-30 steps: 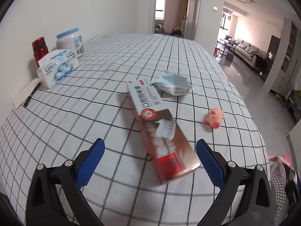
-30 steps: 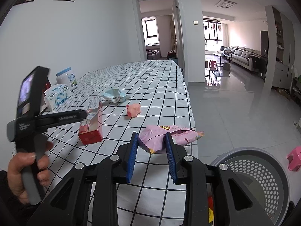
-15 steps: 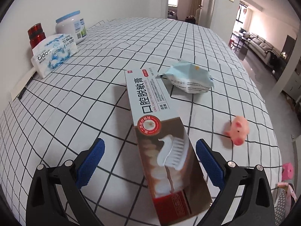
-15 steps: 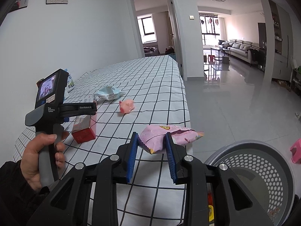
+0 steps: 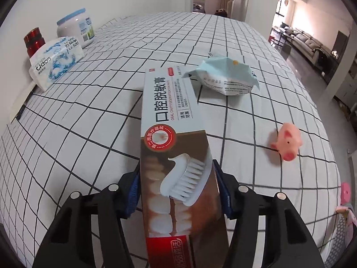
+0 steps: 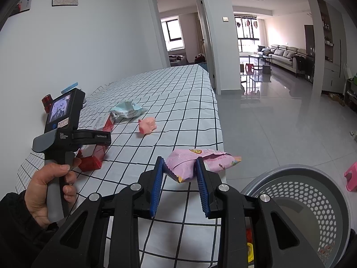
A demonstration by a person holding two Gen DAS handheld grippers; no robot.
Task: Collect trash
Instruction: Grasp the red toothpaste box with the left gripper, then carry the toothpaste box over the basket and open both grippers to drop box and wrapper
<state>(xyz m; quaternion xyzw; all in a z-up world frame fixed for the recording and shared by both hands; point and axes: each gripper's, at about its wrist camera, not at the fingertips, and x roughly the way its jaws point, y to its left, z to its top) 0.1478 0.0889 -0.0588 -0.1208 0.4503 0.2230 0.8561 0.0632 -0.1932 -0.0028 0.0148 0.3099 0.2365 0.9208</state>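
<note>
My left gripper (image 5: pixel 178 189) is shut on the near end of a long toothpaste box (image 5: pixel 169 125) that lies on the checked tablecloth; the box also shows in the right wrist view (image 6: pixel 98 138). A crumpled pale blue wrapper (image 5: pixel 223 78) lies just beyond the box. My right gripper (image 6: pixel 179 189) is shut on a pink snack bag (image 6: pixel 196 163) and holds it above the table's near right corner. A grey perforated waste basket (image 6: pixel 308 203) stands on the floor to the right of that gripper.
A pink toy pig (image 5: pixel 286 143) sits to the right of the box. A tissue pack (image 5: pixel 55 61), a white jar (image 5: pixel 75 28) and a red can (image 5: pixel 33 41) stand along the wall at the left. A pink stool (image 6: pixel 350 175) is on the floor.
My left gripper moved forward over the toothpaste box and closed on its near end. My right gripper kept hold of the pink bag and barely moved.
</note>
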